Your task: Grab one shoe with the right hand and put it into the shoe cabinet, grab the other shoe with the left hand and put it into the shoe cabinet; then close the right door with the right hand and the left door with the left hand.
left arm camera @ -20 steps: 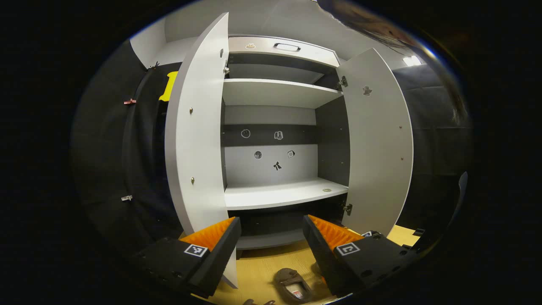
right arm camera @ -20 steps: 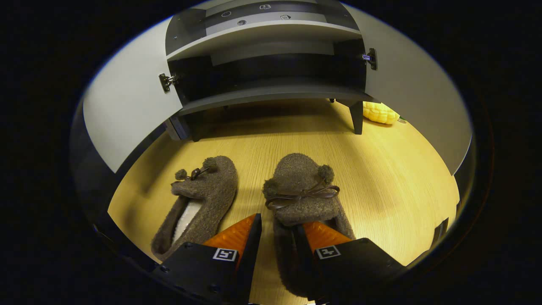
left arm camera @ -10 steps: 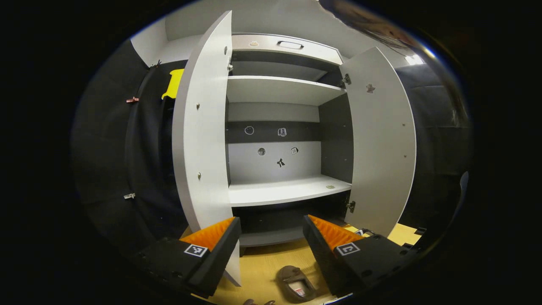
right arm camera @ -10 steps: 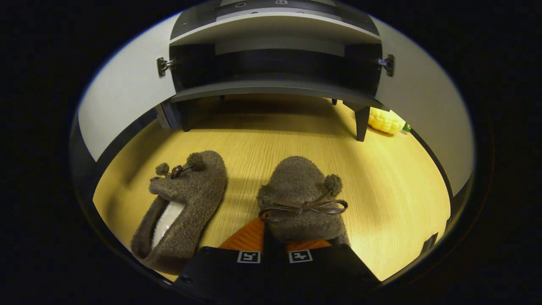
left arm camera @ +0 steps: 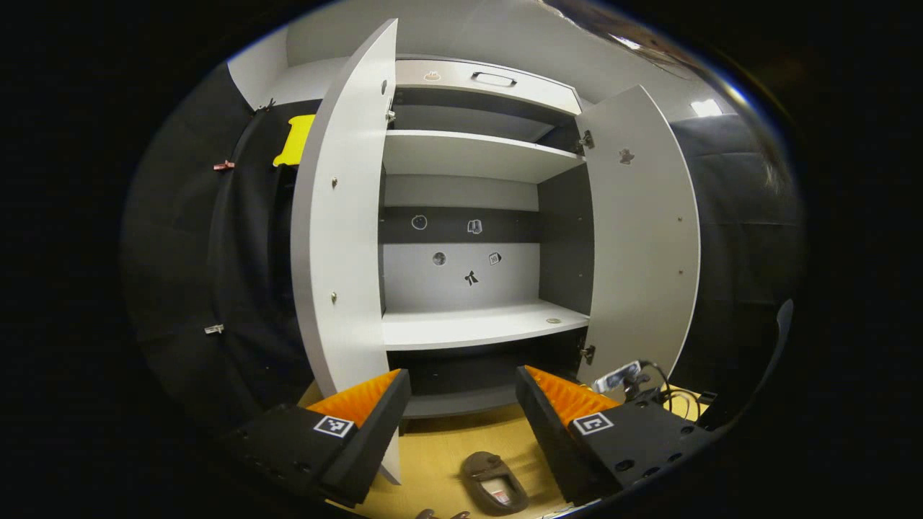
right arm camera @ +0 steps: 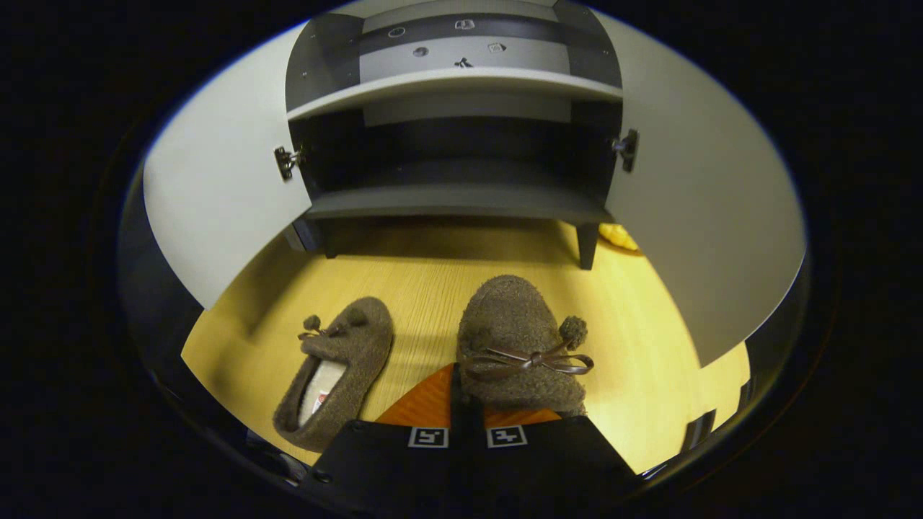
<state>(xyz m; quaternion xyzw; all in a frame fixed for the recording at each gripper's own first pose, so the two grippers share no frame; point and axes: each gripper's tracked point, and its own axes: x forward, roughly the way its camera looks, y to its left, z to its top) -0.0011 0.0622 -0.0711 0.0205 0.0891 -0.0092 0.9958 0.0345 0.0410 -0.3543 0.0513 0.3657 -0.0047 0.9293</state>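
A two-door shoe cabinet [left arm camera: 461, 328] stands wide open in a booth, its pale shelves bare apart from a few small stickers on the back panel. In the left gripper view, the left gripper [left arm camera: 463, 386] hangs in front of the cabinet with its jaws spread apart and nothing between them. The left door [left arm camera: 342, 216] swings out on one side and the right door [left arm camera: 642, 231] on the other. Low in that view a brown slipper [left arm camera: 495, 483] lies on the wooden floor [left arm camera: 440, 450], its opening turned up (a label shows inside).

In the right gripper view, the right gripper [right arm camera: 467, 404] has its jaws drawn together on the heel end of the other shoe, a fuzzy brown slipper with a bow [right arm camera: 520, 346], whose toe points toward the cabinet. The pads meet at the slipper's rear edge, so the grip looks firm. Whether the sole is touching the floor or raised off it cannot be told. The first slipper [right arm camera: 337, 371] lies just beside it on the floor, toe also toward the cabinet, its pale lining visible. Beyond both, the cabinet's dark lower compartment [right arm camera: 461, 169] sits open between the two doors, raised on short legs. A yellow object [right arm camera: 619, 236] lies on the floor next to one leg, partly hidden behind the right door.
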